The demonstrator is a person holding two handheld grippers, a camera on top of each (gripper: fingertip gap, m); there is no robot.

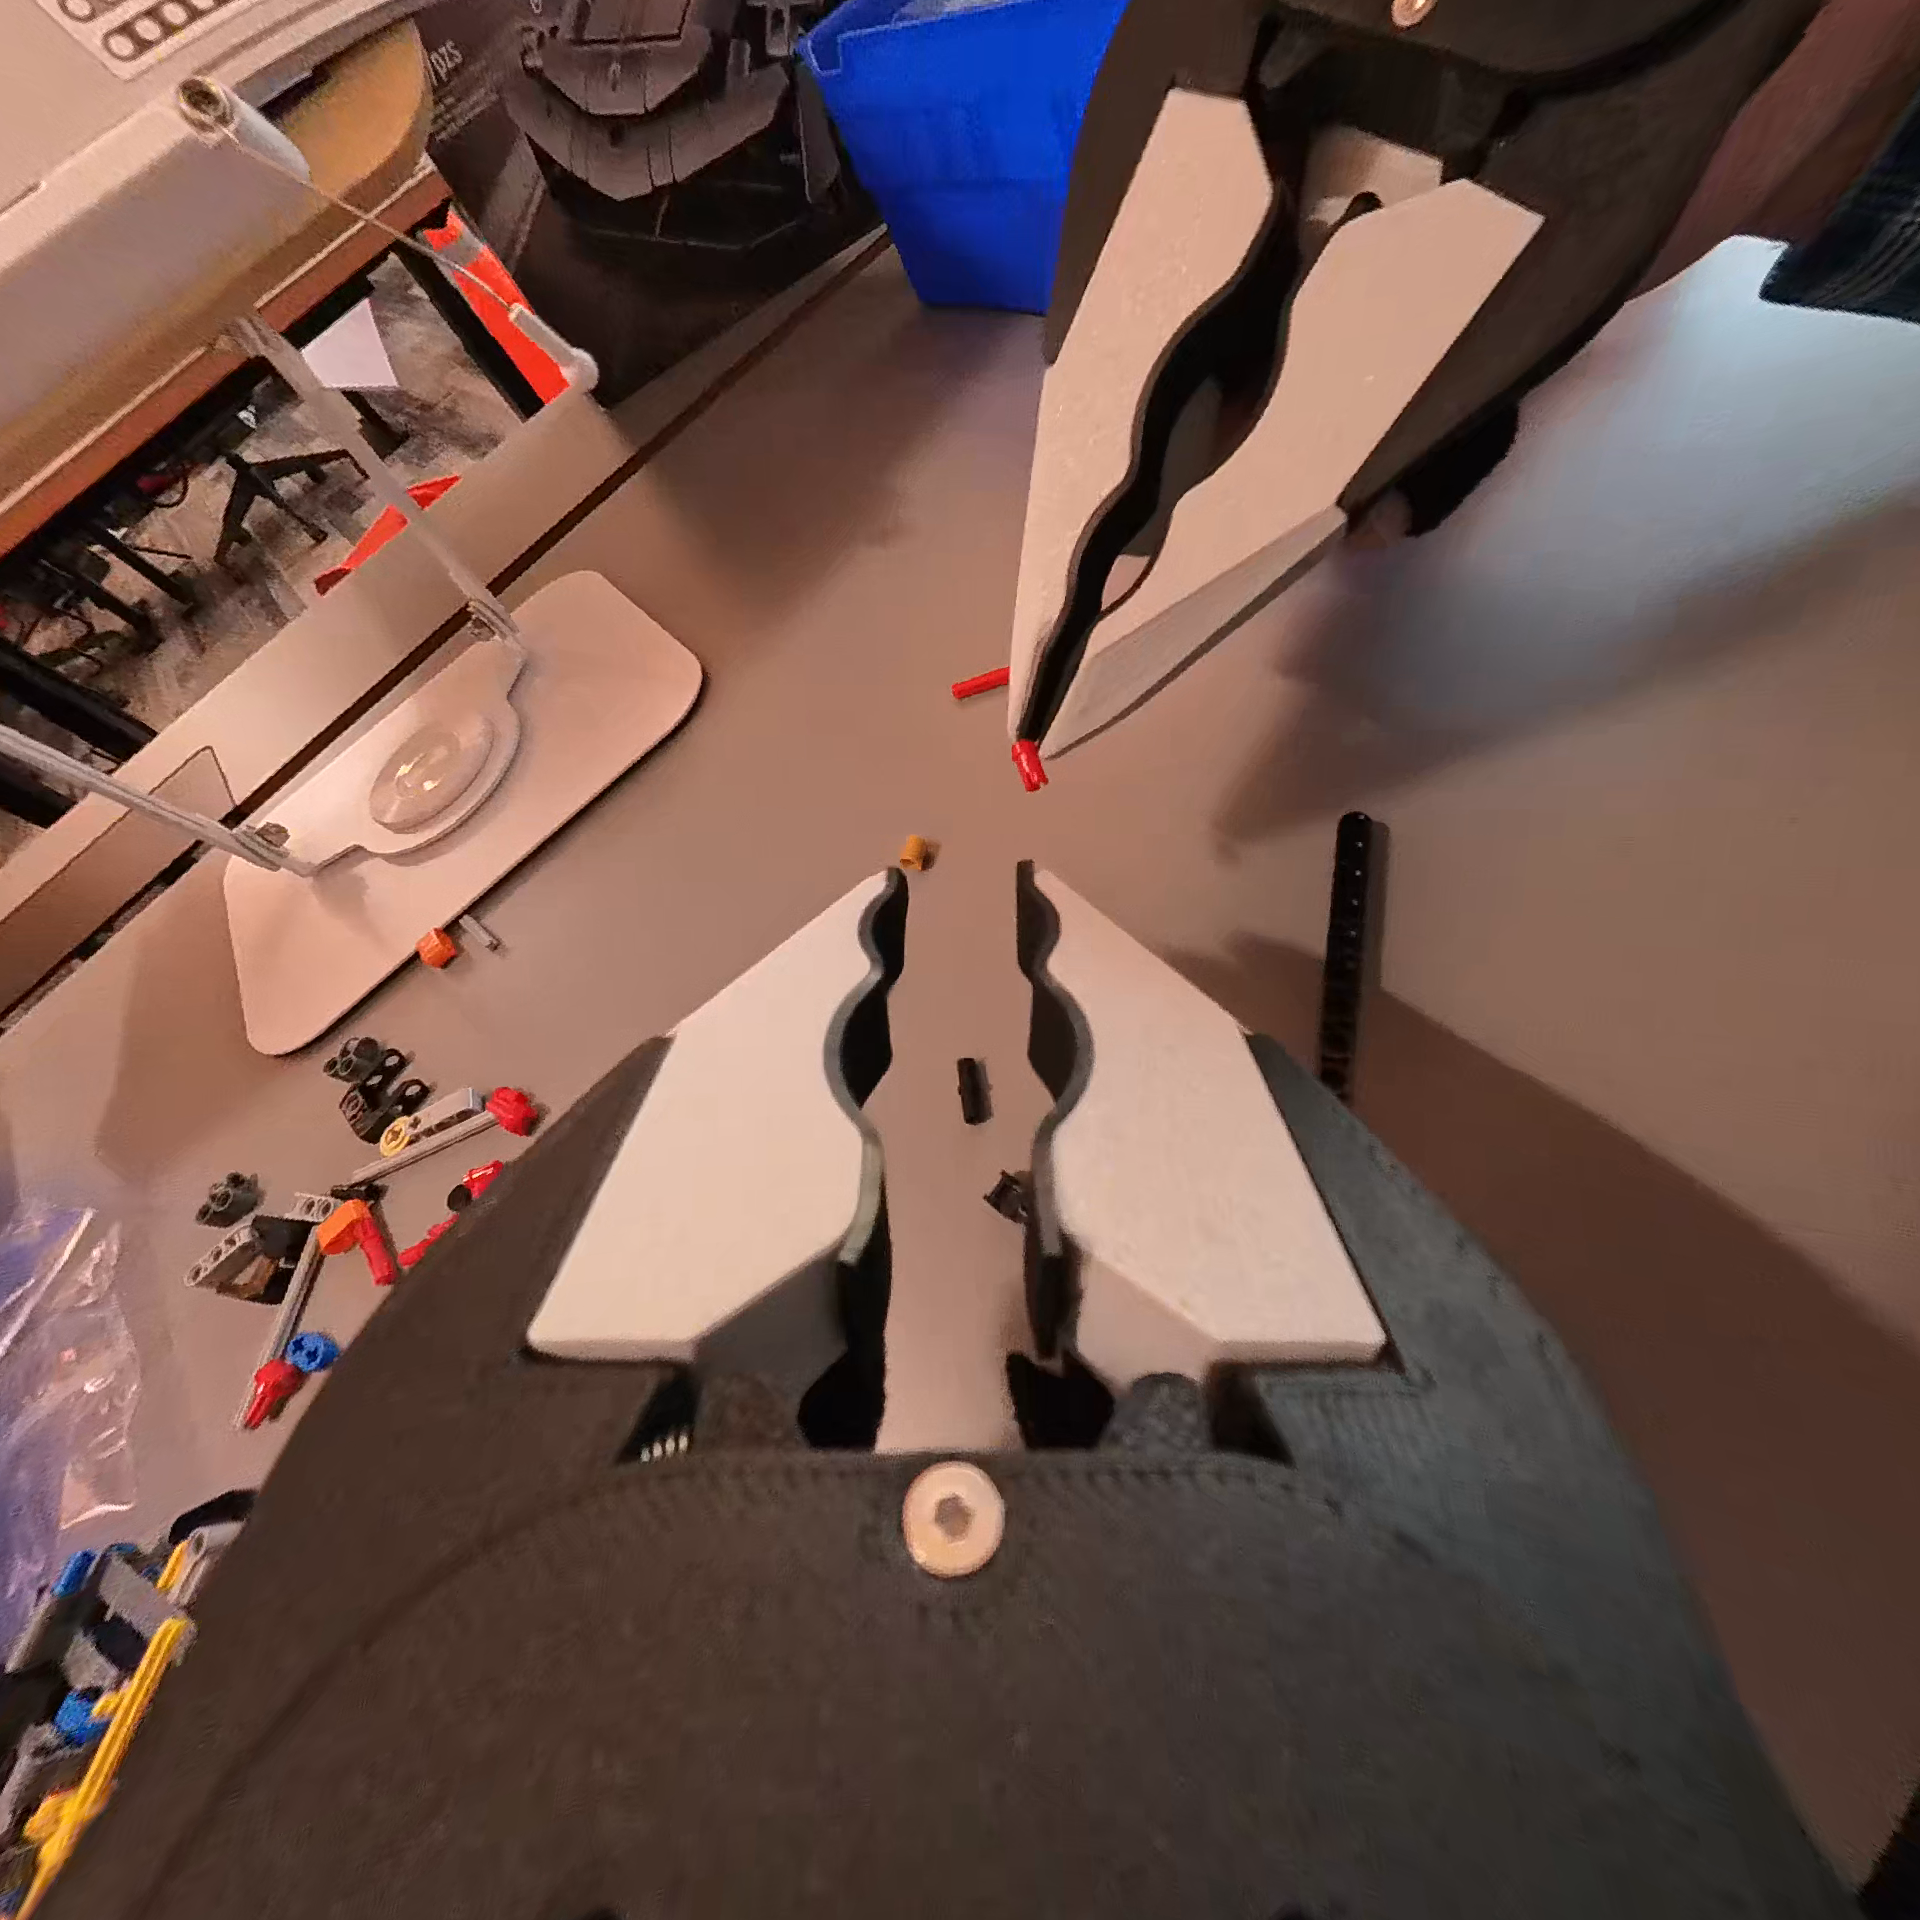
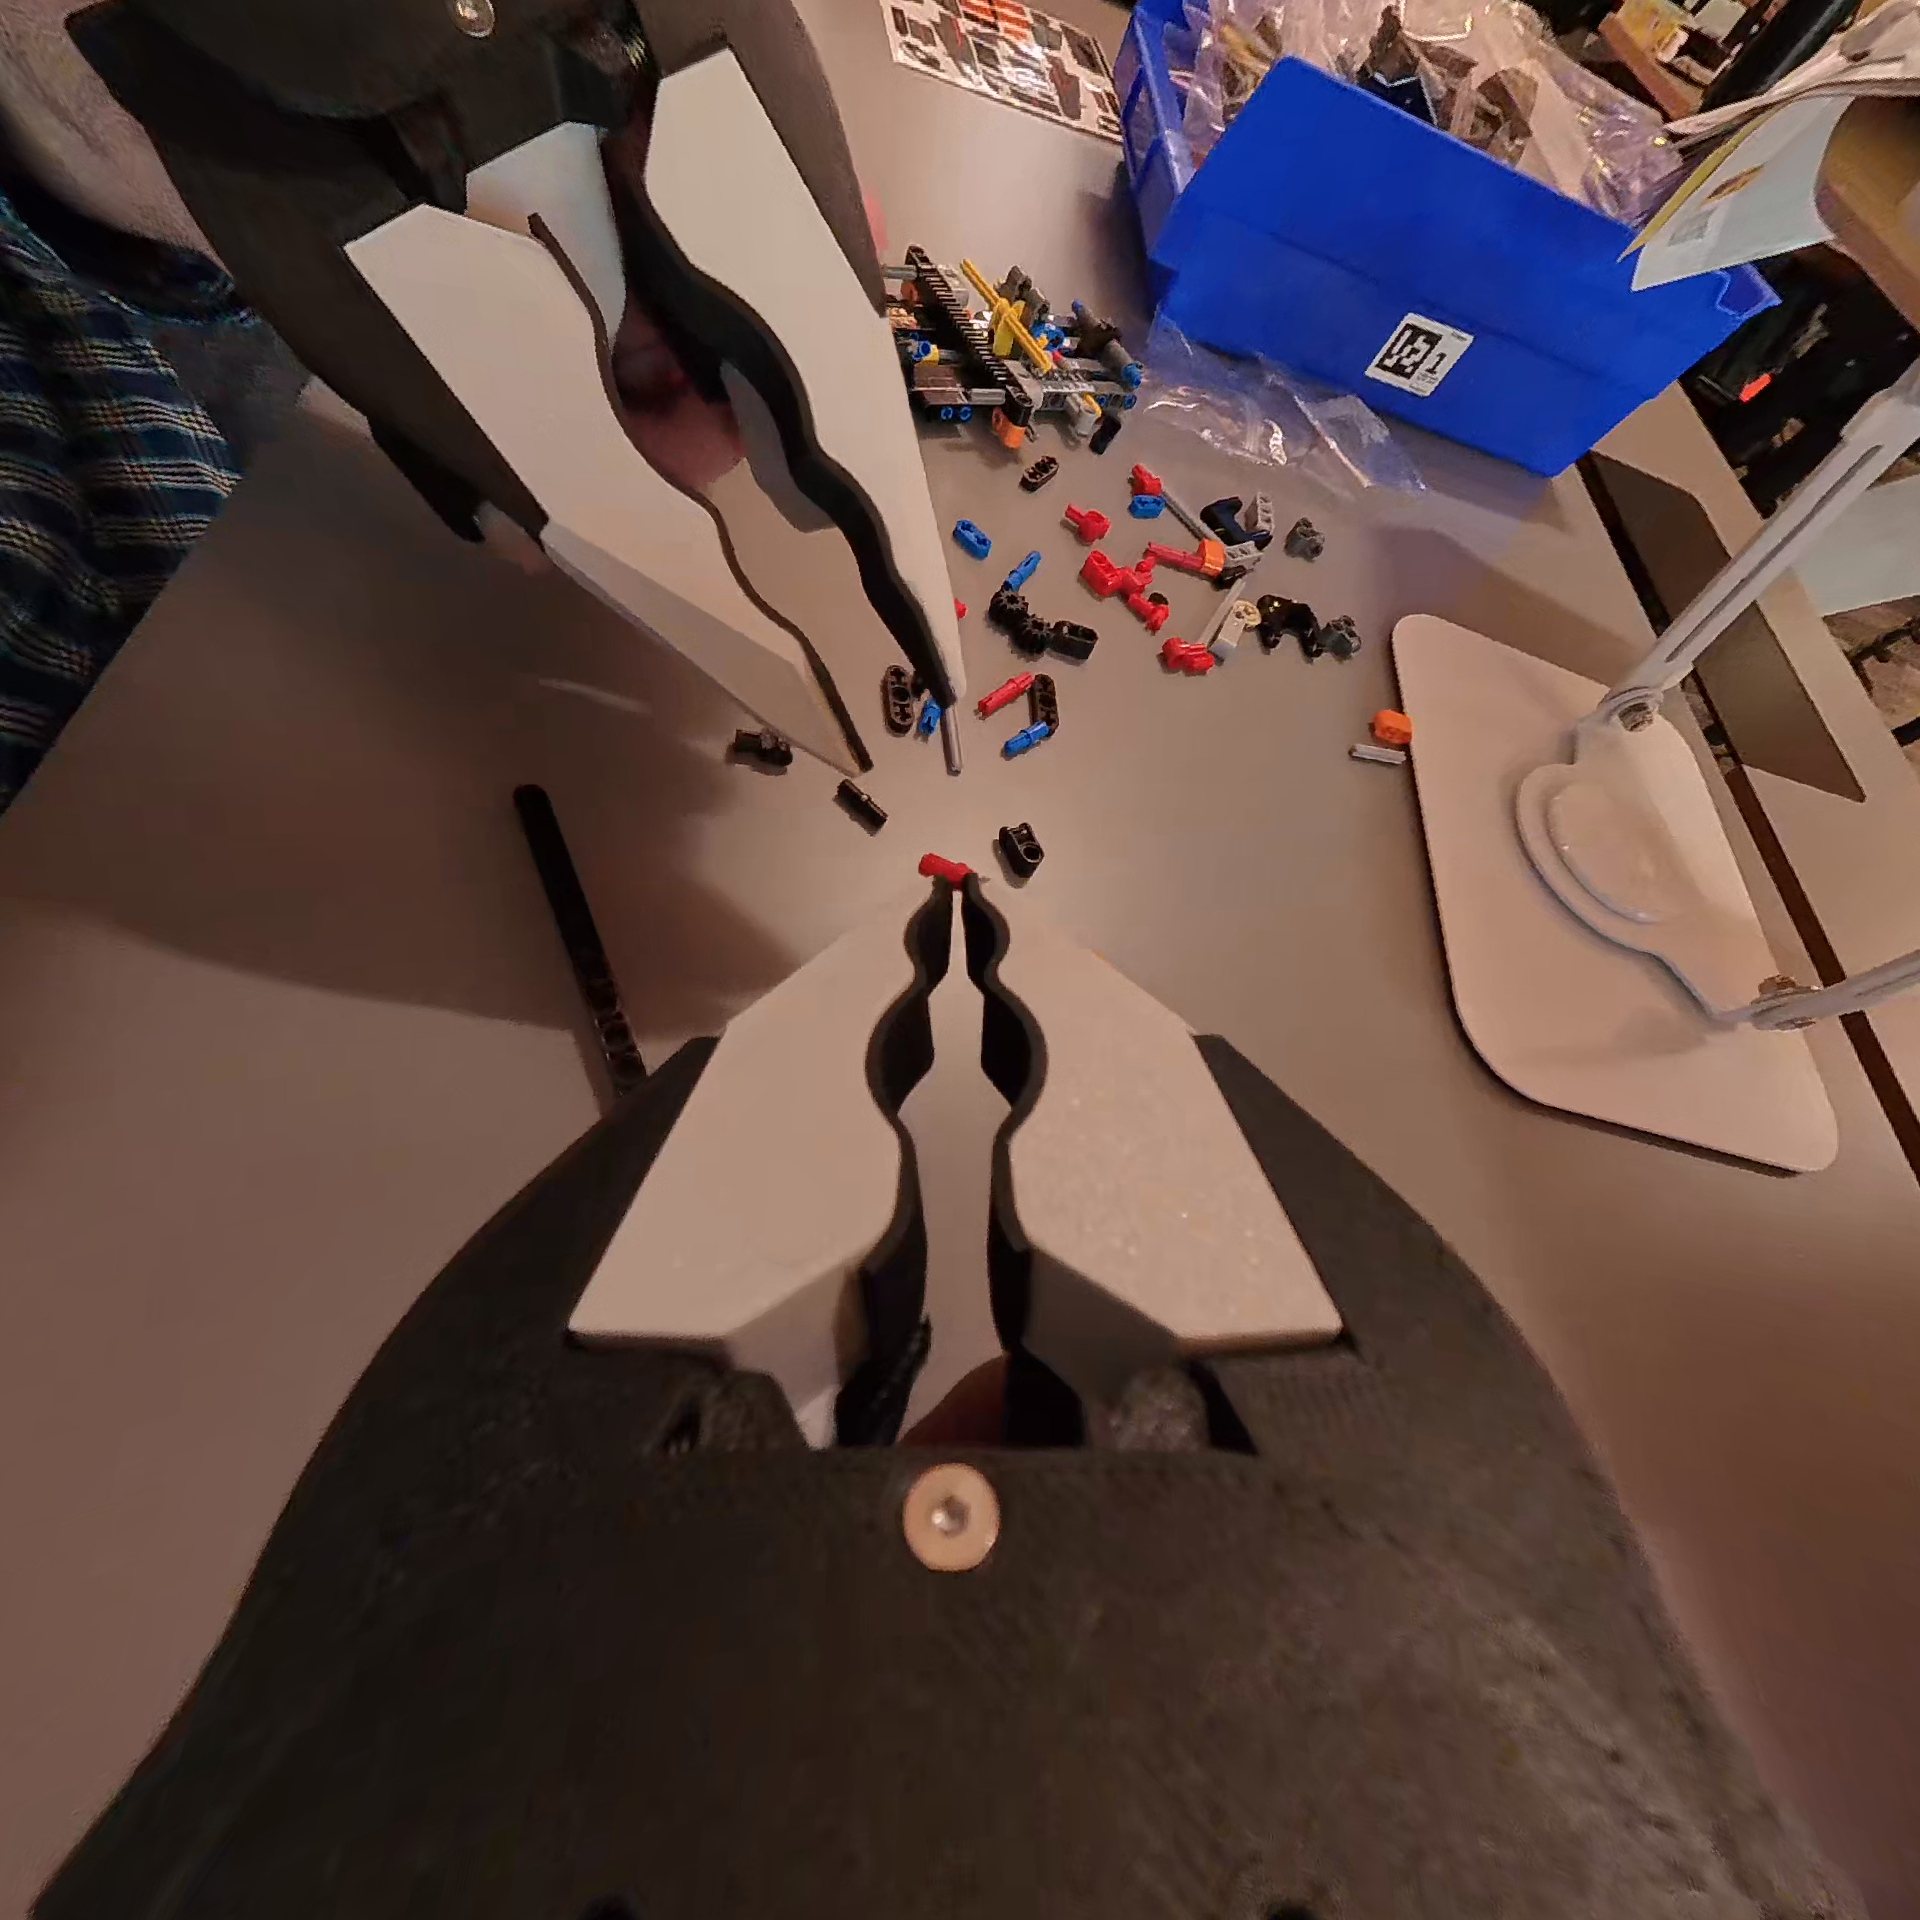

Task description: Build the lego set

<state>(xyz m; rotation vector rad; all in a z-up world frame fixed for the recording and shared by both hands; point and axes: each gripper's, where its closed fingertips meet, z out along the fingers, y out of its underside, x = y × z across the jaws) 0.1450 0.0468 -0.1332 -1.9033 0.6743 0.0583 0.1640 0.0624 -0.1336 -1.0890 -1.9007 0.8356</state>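
Observation:
My right gripper (image 2: pixel 956 888) is shut on a small red pin (image 2: pixel 943 867), which sticks out of its tips just above the grey table. In the left wrist view the right gripper (image 1: pixel 1029 743) comes in from the upper right with the red pin (image 1: pixel 1029 767) at its tips. My left gripper (image 1: pixel 961 875) is open and empty, facing it; a short black pin (image 1: pixel 971 1091) lies on the table between its fingers. In the right wrist view the left gripper (image 2: pixel 906 732) hangs open over the black pin (image 2: pixel 862 803). The partly built model (image 2: pixel 1013 343) sits behind.
A long black beam (image 2: pixel 582 935) lies beside the grippers. A second red pin (image 1: pixel 980 683), a tan bush (image 1: pixel 916 852) and a black connector (image 2: pixel 1021 850) lie close by. Loose parts (image 2: pixel 1143 582) are scattered before a blue bin (image 2: pixel 1434 260). A white stand base (image 2: pixel 1600 883) is to the right. The partly built model (image 2: pixel 1013 343) lies around 25 cm away from my left fingertips.

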